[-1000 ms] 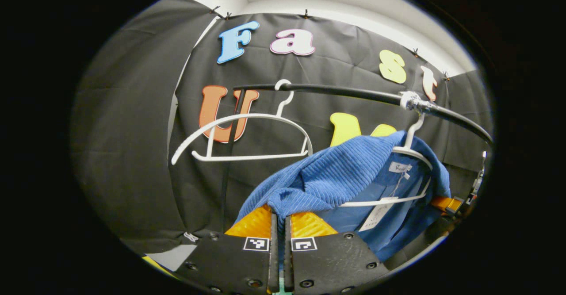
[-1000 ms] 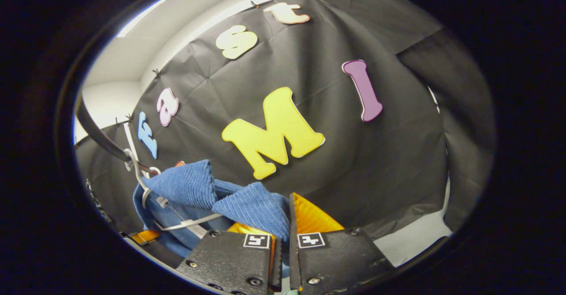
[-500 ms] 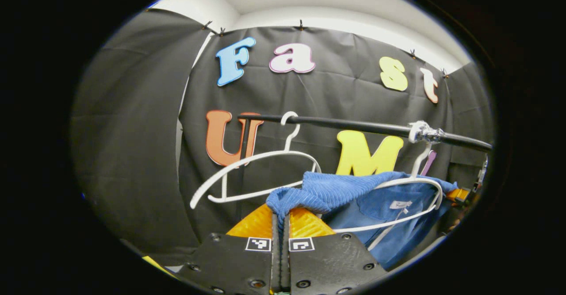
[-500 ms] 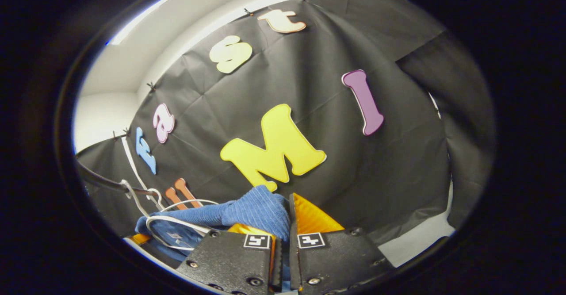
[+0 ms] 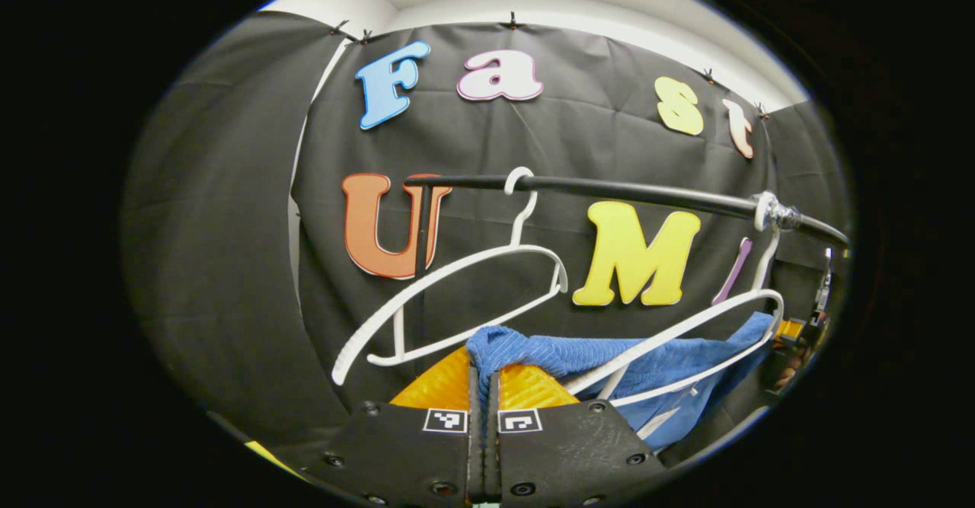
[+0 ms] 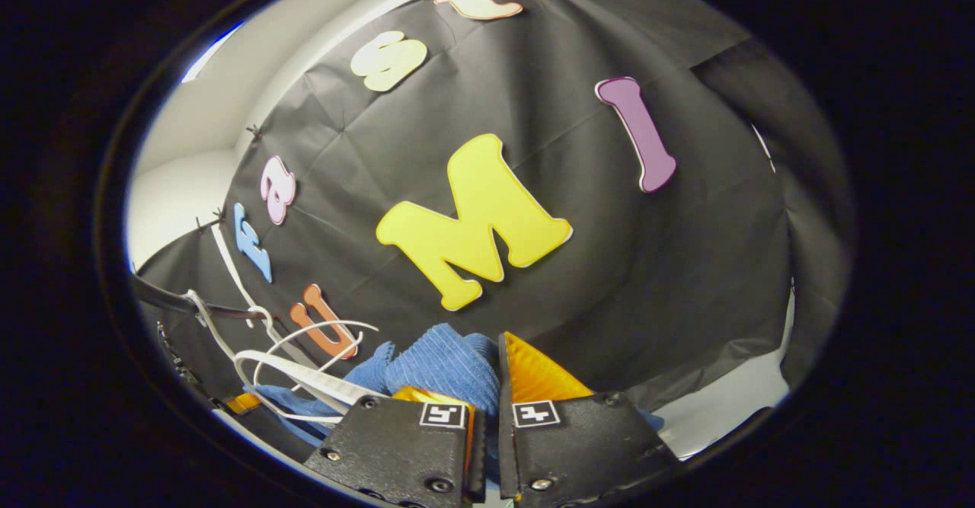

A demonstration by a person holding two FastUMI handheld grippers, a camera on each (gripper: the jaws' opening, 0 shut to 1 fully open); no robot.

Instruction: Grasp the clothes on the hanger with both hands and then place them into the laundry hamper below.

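Black rail runs horiz. w/ 2 white hangers on it. Empty hanger hooked near rail's left end, tilted. 2nd hanger hooked toward rail's right end at a shiny clamp, tilted too; blue garment against its lower bars. Rail also at left edge in right gripper view.

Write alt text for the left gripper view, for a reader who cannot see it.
The left gripper is shut on a blue ribbed garment, which sags below a tilted white hanger on a black rail. A second, bare white hanger hangs further left on the rail.
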